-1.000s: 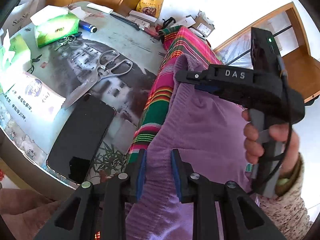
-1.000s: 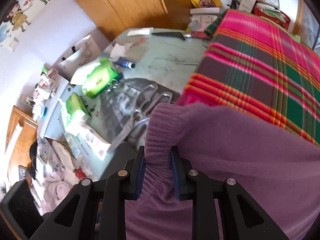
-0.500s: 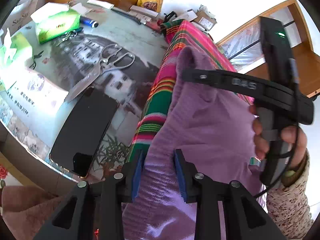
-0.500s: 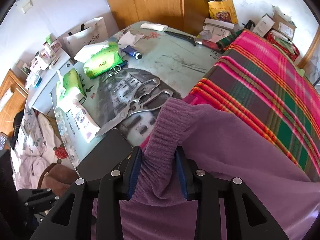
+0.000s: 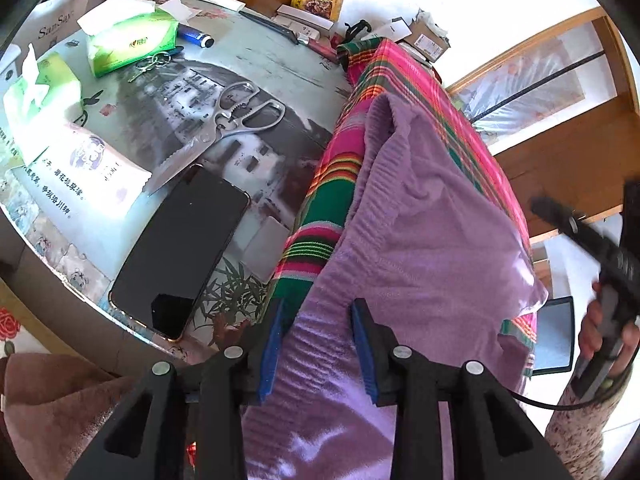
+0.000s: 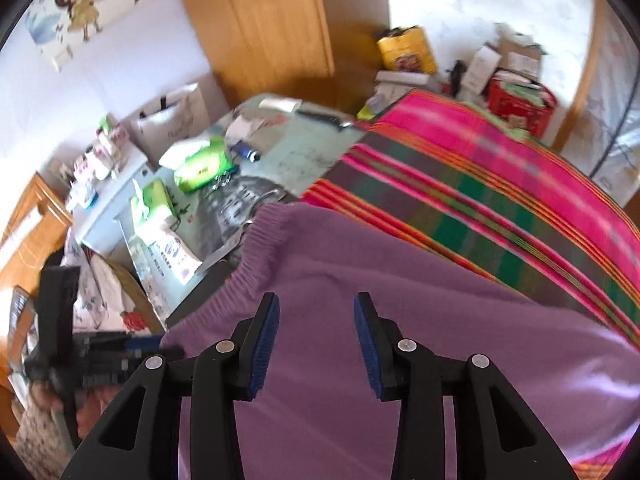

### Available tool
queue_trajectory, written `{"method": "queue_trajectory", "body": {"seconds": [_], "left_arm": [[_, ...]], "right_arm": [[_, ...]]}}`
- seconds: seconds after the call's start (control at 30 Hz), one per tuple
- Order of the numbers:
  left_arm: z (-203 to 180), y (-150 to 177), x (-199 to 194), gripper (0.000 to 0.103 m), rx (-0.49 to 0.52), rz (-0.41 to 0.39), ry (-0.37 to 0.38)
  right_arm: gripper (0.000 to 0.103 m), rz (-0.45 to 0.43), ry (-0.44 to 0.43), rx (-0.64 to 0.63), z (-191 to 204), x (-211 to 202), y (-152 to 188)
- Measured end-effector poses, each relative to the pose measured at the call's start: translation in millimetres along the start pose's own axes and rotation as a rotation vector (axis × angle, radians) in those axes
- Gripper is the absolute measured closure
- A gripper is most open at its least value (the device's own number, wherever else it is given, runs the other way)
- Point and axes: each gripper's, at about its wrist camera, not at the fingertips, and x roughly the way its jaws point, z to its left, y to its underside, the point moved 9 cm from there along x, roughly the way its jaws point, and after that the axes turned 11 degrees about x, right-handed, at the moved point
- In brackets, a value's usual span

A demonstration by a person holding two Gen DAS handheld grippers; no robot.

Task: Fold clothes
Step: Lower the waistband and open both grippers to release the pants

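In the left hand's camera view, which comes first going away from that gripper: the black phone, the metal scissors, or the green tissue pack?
From the left gripper:
1. Black phone, just to its left on the table.
2. Metal scissors, beyond the phone, mid-table.
3. Green tissue pack, farthest, toward the table's far left.

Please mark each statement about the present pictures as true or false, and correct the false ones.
1. The purple sweater lies on the striped cloth. True.
2. The scissors lie on the sweater. False: they lie on the table, beside the cloth.
3. The right gripper pinches the sweater's hem. False: its jaws have just been opening and stand apart above the fabric.
4. The phone lies near the table's edge, screen dark. True.
5. The left gripper is open. True; sweater fabric lies between its jaws.
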Motion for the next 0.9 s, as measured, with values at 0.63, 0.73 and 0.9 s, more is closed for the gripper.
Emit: {"method": "queue_trajectory", "body": {"seconds": [0.63,0.73,0.9], "left_arm": [[-130,46,-25,0.070,0.170,-0.021,0.078],[-159,59,-5,0.070,0.224,0.029,0.100],[-196,80,21,0.070,0.269,0.084,0.143]], "right_arm": [[0.062,-0.293,0.245,0.382,-255,-234,205],[0.062,-0.344,0.300,0.461,-294,-270,251],[0.062,-0.386,0.422,0.587,-352,-318,322]]}}
